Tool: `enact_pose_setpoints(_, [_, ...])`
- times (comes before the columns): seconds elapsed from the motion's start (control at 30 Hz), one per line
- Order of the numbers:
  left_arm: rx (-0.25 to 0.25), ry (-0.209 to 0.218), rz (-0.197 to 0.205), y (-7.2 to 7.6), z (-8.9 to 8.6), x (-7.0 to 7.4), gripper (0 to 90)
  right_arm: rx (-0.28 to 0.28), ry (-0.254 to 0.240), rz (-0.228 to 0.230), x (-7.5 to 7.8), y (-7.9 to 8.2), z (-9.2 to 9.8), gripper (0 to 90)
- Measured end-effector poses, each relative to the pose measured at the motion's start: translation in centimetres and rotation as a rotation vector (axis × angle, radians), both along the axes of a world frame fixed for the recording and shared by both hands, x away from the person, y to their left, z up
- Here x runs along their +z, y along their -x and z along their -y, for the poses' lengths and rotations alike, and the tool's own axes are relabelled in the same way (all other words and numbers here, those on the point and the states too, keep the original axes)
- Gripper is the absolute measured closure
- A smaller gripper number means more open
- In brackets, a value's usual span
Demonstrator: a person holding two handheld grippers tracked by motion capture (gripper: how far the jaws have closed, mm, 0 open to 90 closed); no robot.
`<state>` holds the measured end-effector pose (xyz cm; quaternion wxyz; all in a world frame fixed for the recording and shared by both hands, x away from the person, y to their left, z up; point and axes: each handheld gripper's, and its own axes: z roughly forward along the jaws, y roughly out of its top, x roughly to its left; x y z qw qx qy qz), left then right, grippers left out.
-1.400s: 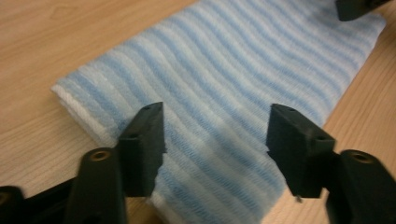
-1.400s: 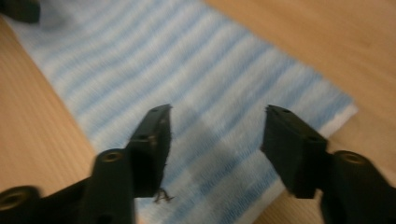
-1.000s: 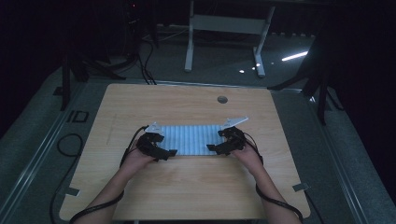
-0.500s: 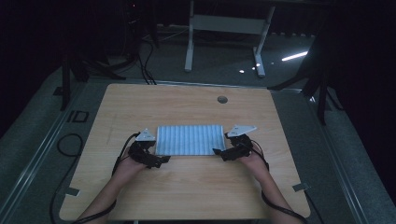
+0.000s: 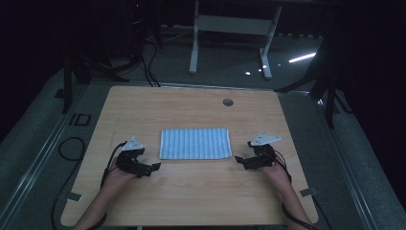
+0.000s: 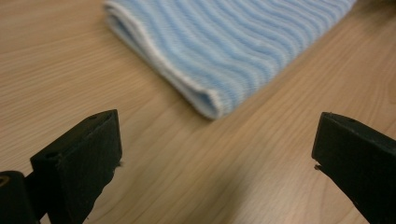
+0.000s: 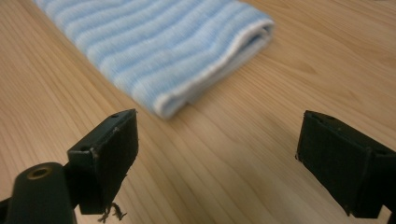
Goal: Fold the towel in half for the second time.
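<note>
Lying flat near the table's centre, the folded blue-and-white striped towel (image 5: 195, 143) forms a neat rectangle with its long edges running from 9 o'clock to 3 o'clock in the high view. Its layers are stacked evenly; the left gripper view shows a doubled, white-hemmed corner (image 6: 210, 100), and the right gripper view shows the matching folded corner (image 7: 170, 105) at the other near end. No loose flap or raised edge is visible.

The left gripper (image 5: 146, 168) sits at about 8 o'clock from the towel, near it but not touching. Its jaws stand wide apart, and nothing lies between them except bare wood. The earlier frames place this gripper at the towel's near left corner, and its jaws have just been opening; it has since drawn back toward the person. The right gripper (image 5: 244, 163) sits at about 4 o'clock from the towel, likewise clear of the cloth, with its jaws spread and empty. It too has pulled away from the near right corner.

The wooden table (image 5: 191, 206) carries no other loose item; a round cable grommet (image 5: 228, 102) lies at 12 o'clock beyond the towel.

Judgement on progress: the fold appears complete and the towel released. Remaining work, if any, is a further fold in half or withdrawal of both hands.
</note>
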<state>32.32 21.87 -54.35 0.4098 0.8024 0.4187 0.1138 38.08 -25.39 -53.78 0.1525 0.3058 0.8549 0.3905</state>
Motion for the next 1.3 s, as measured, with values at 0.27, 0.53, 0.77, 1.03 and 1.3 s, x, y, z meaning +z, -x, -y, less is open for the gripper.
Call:
enact_pose_setpoints(0.27, [0.076,-0.007,-0.005,0.8,-2.8,-0.4,1.5,-0.072,-0.016,-0.004,-0.6,0.8,2.8,12.5])
enact_pose_setpoints(0.53, [0.114,0.014,0.002,1.8,-4.6,-0.5,1.5,-0.155,-0.033,0.003,-0.5,1.5,5.4,12.4])
enact_pose_setpoints(0.77, [0.149,0.040,-0.012,2.6,-6.3,-0.8,1.5,-0.222,-0.024,-0.005,-0.5,2.4,7.5,12.5])
enact_pose_setpoints(1.03, [0.191,0.043,-0.006,3.4,-7.6,-0.9,1.5,-0.308,-0.023,0.002,-0.5,3.7,10.0,12.5])
enact_pose_setpoints(1.3, [0.218,0.039,0.007,4.0,-8.5,-0.8,1.5,-0.435,-0.039,0.011,-0.5,4.1,11.8,12.8])
